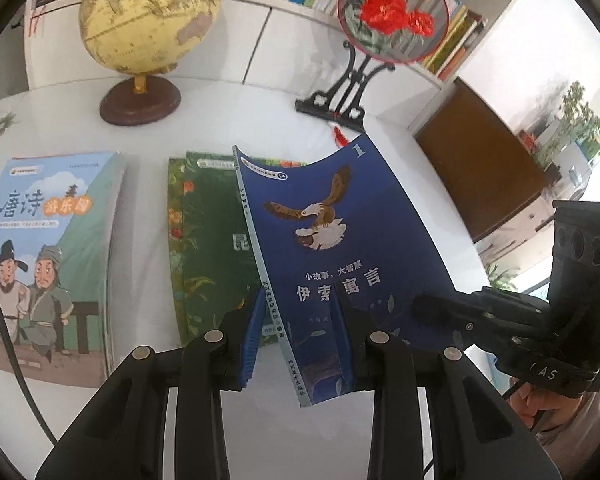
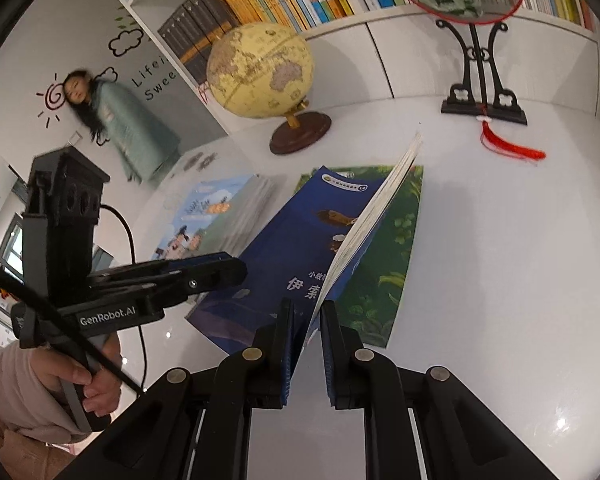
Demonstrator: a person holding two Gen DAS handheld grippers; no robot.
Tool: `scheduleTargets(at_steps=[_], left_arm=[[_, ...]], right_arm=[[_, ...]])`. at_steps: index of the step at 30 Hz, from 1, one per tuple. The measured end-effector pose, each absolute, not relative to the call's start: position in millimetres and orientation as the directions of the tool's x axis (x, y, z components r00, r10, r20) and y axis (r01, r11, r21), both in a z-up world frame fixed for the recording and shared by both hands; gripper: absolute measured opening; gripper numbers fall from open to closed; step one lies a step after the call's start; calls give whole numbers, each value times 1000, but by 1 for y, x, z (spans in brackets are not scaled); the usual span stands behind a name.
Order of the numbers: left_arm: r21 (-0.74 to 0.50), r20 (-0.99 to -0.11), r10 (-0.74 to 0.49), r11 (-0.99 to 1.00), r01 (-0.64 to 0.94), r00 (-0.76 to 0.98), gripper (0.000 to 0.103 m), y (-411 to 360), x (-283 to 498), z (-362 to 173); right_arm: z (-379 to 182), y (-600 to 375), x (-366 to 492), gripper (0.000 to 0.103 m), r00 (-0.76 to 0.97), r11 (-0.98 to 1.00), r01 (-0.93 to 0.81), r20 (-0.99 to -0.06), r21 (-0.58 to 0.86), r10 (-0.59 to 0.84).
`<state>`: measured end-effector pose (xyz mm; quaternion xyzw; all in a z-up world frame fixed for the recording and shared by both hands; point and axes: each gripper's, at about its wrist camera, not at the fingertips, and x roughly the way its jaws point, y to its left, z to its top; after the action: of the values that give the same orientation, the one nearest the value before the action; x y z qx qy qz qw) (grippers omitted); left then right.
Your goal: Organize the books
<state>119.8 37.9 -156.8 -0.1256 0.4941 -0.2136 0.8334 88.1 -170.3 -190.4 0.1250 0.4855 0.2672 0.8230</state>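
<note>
Blue book [image 1: 332, 240] hangs pinched by both: left hand-held gripper [image 1: 296, 312] at its six-o'clock spine edge, right hand-held gripper [image 2: 306, 320] nearly closed on loose pages, which could tear or slip.

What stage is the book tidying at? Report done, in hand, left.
Done: no finished pile shows.
In hand: the left gripper and the right gripper both clamp the blue book, tilted above the green book.
Left: the green book and the light-blue book lie apart on the table.
</note>
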Motion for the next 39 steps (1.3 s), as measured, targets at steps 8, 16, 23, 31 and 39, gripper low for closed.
scheduleTargets(at_steps=[8, 16, 23, 31, 39], left_arm=[[-411, -740, -445, 893, 184, 505, 28, 81, 119, -137], [-392, -730, -371, 915, 92, 574, 28, 154, 115, -133], [-379, -739, -316, 925, 21, 594, 28, 220, 108, -141], [-354, -760, -294, 935, 11, 580, 28, 259, 115, -158], [-358, -776, -297, 934, -2, 556, 28, 277, 121, -179]], right_arm=[[-165, -141, 100, 13, 404, 808, -389, -706, 443, 582], [-157, -70, 114, 14, 370, 759, -459, -677, 462, 636], [-160, 5, 123, 14, 328, 718, -510, -665, 473, 671], [-181, 57, 129, 14, 300, 717, -480, -673, 506, 676], [-201, 72, 133, 14, 298, 759, -427, -717, 491, 630]])
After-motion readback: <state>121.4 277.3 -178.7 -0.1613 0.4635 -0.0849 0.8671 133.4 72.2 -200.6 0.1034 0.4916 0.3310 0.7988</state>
